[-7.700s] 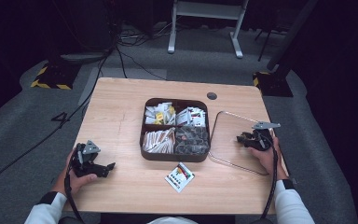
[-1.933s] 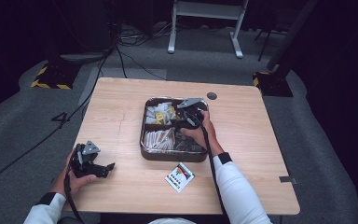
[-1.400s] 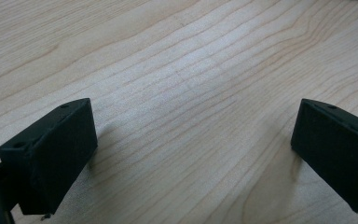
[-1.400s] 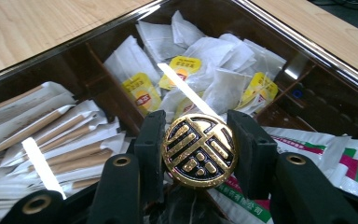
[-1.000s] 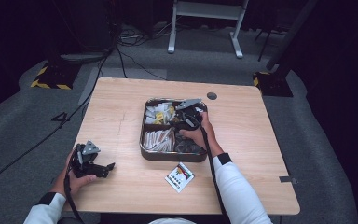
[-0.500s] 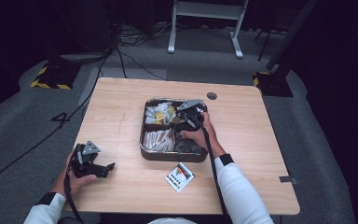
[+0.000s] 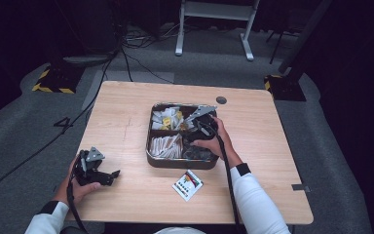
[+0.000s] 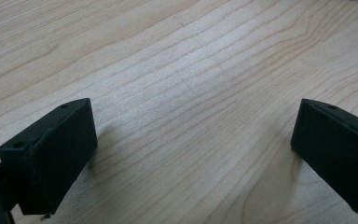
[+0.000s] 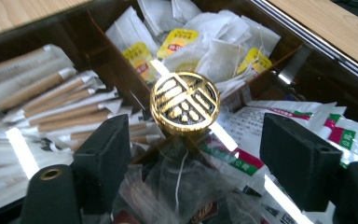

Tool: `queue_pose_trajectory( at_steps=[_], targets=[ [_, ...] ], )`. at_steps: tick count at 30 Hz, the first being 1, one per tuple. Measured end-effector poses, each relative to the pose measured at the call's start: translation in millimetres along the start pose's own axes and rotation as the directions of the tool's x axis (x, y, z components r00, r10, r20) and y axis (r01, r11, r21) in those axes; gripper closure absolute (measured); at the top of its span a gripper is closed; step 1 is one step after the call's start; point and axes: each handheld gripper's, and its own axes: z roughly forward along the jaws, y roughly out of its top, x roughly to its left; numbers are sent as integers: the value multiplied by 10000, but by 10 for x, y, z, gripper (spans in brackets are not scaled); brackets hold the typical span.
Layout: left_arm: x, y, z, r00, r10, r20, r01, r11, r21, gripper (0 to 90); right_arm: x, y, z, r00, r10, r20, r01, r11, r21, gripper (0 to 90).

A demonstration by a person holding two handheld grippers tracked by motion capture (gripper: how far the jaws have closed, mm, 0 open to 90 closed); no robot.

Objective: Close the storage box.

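Since the earliest frame, the right gripper (image 7: 200, 127) has crossed from the table's right edge to the divided box (image 7: 154, 155). Its jaws have just been opening and stand apart beside the gold knob (image 9: 185, 103) at the box's centre, pressing nothing. Left gripper (image 7: 95, 169) rests open on the table (image 8: 205, 60).

We are looking at a recording studio or lab: a lone wooden table (image 7: 126, 122) is standing on grey carpet (image 7: 24, 122), black cables (image 7: 126, 53) are trailing at upper left, hazard-striped weights (image 7: 53, 87) are anchoring stands, and a white metal frame (image 7: 214, 19) is standing at top centre amid darkness.
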Motion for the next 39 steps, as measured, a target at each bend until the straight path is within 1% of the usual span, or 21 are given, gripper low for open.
queue_pose_trajectory(
  at_steps=[1, 4, 7, 11, 17, 21, 28, 33, 39],
  targets=[
    [0, 0, 0, 10000, -2, -1, 2, 10000, -2, 5, 6, -6, 0, 10000, -73, 50, 72, 10000, 23, 243],
    [2, 1, -1, 10000, 24, -5, -24, 10000, 7, 5, 15, -20, -20, 9998, -182, -43, 182, 9998, -5, 233],
    [3, 1, 0, 10000, 37, -14, -37, 10000, 0, 5, 17, -29, -39, 9995, -303, 37, 303, 9995, -7, 231],
    [3, 1, 0, 10000, 38, -15, -38, 10000, -1, 5, 30, -51, -81, 9988, -492, -33, 491, 9988, -29, 226],
    [2, 1, -1, 10000, 29, -8, -29, 10000, 3, 5, 33, -95, -208, 9975, -707, -41, 706, 9974, -116, 227],
    [0, 0, 0, 10000, 1, -2, -1, 10000, 0, 5, 7, -128, -278, 9966, -826, 72, 827, 9965, -110, 230],
    [1, 1, -1, 10000, 22, -4, -22, 10000, 6, 5, -26, -176, -413, 9961, -860, 193, 864, 9960, -210, 234],
    [3, 1, 0, 10000, 36, -12, -36, 10000, 0, 5, -48, -206, -509, 9965, -810, 219, 818, 9959, -392, 232],
    [3, 1, 0, 10000, 36, -13, -36, 10000, 0, 5, -40, -253, -568, 9946, -980, 347, 989, 9947, -273, 231]
  ],
)
